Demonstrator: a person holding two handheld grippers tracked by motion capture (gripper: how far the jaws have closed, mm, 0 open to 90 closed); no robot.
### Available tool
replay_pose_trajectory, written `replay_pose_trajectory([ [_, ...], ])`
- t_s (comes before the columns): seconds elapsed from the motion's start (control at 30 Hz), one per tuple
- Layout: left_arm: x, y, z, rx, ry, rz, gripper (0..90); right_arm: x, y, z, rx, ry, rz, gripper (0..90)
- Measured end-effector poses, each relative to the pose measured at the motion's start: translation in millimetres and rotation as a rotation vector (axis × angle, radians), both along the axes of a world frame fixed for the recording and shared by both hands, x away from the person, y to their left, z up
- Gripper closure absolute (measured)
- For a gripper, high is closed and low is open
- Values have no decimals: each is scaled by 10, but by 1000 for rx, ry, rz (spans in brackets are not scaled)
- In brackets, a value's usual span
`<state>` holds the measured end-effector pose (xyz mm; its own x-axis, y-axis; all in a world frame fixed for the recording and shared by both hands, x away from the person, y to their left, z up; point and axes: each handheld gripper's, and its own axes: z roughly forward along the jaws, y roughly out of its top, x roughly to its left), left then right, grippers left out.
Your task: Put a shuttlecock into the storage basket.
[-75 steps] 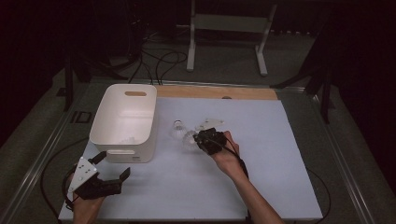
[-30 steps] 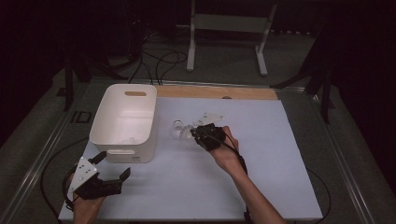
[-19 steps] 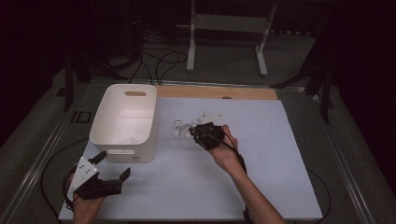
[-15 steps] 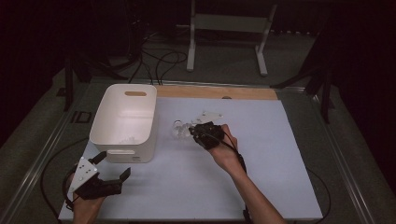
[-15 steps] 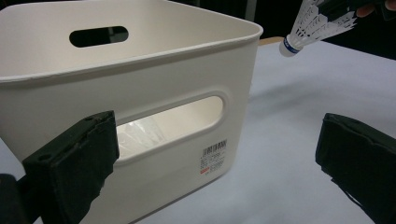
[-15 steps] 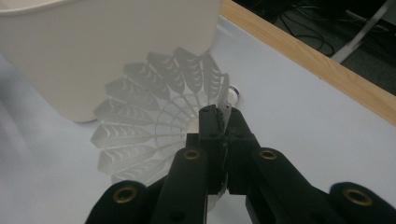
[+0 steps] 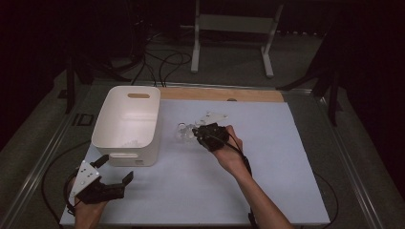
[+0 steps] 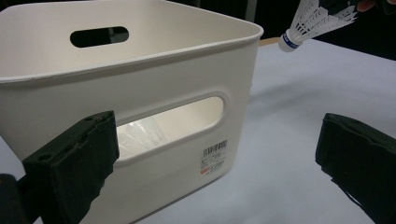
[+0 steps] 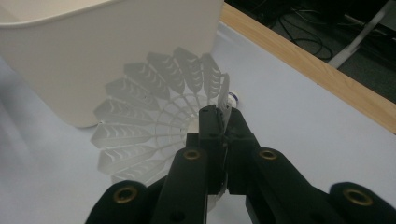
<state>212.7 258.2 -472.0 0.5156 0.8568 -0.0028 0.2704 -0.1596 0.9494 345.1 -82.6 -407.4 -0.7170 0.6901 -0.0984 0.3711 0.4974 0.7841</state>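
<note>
Carrying item: shuttlecock (image 9: 159,116), skirt pinched in right hand-held gripper (image 9: 223,116), shifted slightly closer to white bin (image 7: 126,121) above worktop (image 7: 267,157); drop-in likely next. Left hand-held gripper (image 7: 112,174): wide, empty.

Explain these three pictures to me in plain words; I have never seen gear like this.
A person stands at a table covered with a white sheet and holds a black two-jaw hand gripper in each hand. One picture comes from a camera above the table; the other two come from cameras riding on the grippers, looking along their jaws. On the sheet stands a white plastic bin with handle slots. The right gripper is shut on the skirt of a white plastic shuttlecock, holding it just right of the bin. The left gripper rests near the bin's front with its jaws wide open, holding nothing. Something pale lies inside the bin, too unclear to name.
</note>
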Motion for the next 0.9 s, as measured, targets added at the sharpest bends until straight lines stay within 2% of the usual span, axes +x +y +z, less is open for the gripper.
replay_pose_trajectory([
  [0.9, 1, -2, -1, 1, 0, 0, 0, 13, 37, 95, -1, -18, 9, 882],
])
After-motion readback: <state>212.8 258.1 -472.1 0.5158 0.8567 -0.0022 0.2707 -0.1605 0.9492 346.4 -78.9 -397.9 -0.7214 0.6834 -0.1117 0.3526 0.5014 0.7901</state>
